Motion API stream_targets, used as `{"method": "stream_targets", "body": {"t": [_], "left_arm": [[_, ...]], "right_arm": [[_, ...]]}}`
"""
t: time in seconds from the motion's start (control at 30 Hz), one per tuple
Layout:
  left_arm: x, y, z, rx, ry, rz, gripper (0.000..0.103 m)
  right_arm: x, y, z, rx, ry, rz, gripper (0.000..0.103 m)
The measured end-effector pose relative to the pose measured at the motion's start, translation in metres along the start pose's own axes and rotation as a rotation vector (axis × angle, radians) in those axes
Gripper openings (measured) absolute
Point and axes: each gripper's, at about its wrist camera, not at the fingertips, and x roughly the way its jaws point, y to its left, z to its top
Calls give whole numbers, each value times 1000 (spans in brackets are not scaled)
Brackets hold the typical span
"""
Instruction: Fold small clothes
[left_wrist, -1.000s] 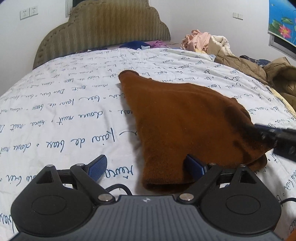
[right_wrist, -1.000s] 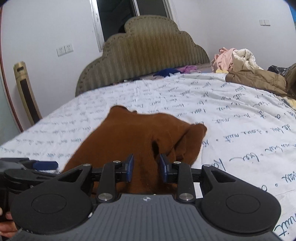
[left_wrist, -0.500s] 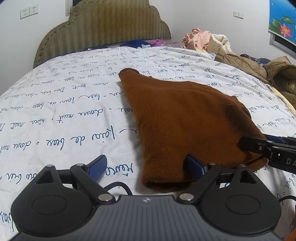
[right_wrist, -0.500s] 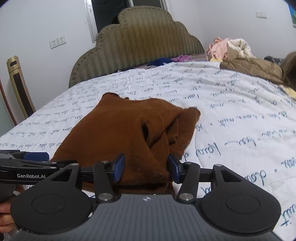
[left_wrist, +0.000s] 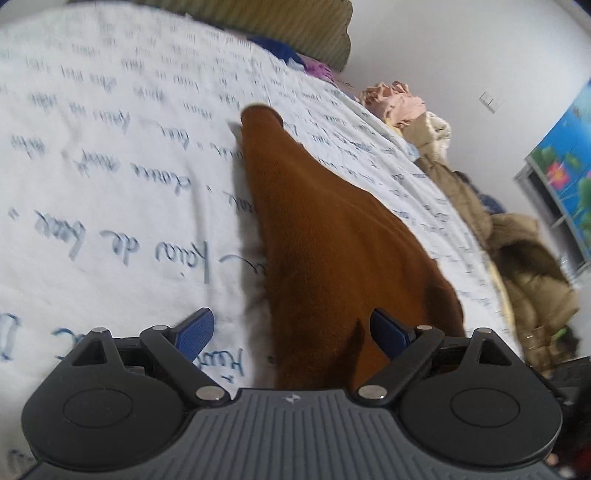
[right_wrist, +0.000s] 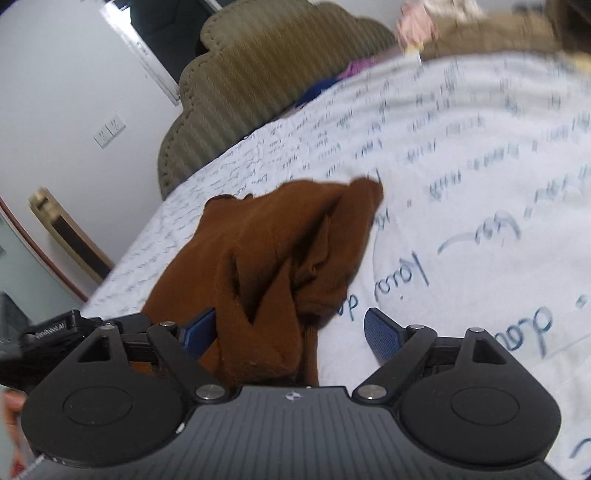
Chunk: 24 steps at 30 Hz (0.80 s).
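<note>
A brown knitted garment (left_wrist: 332, 236) lies on the white bedsheet with blue script (left_wrist: 110, 166). In the left wrist view it runs from a narrow far end down to my left gripper (left_wrist: 293, 332), which is open with the garment's near edge between its blue fingers. In the right wrist view the garment (right_wrist: 266, 251) is bunched with folds. My right gripper (right_wrist: 291, 328) is open wide, its fingers either side of the garment's near end. The left gripper's body shows at the left edge (right_wrist: 55, 328).
An olive padded headboard (right_wrist: 258, 85) stands at the bed's far end. A heap of tan and pink clothes (left_wrist: 498, 221) lies along the right side of the bed. Blue and purple items (left_wrist: 295, 59) lie near the headboard. A wall poster (left_wrist: 565, 166) is at right.
My right gripper has opened from nearly shut to wide and let go of the garment. Both grippers have tilted and moved in over the garment's near end. The views are blurred by motion.
</note>
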Motion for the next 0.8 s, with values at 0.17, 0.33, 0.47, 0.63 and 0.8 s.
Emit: {"method": "stream_targets", "body": {"t": [0.17,0.33,0.47,0.63,0.8], "left_arm": [[16,1,12,-54,17,-104,92],[42,10,30,-158,48,-187,91],[59,22,55,-249,60,-234,91],[91,38,93,-351,104,-247,91],[113,29,112,-332,93,-208,86]], "right_arm": [[17,-8,9,76,18,119,85],[51,-7,29,103,26,144,81],[69,-6,43,106,44,146,80],[93,-19,70,151,102,190,78],[116,-31,92,203,157,212,62]]}}
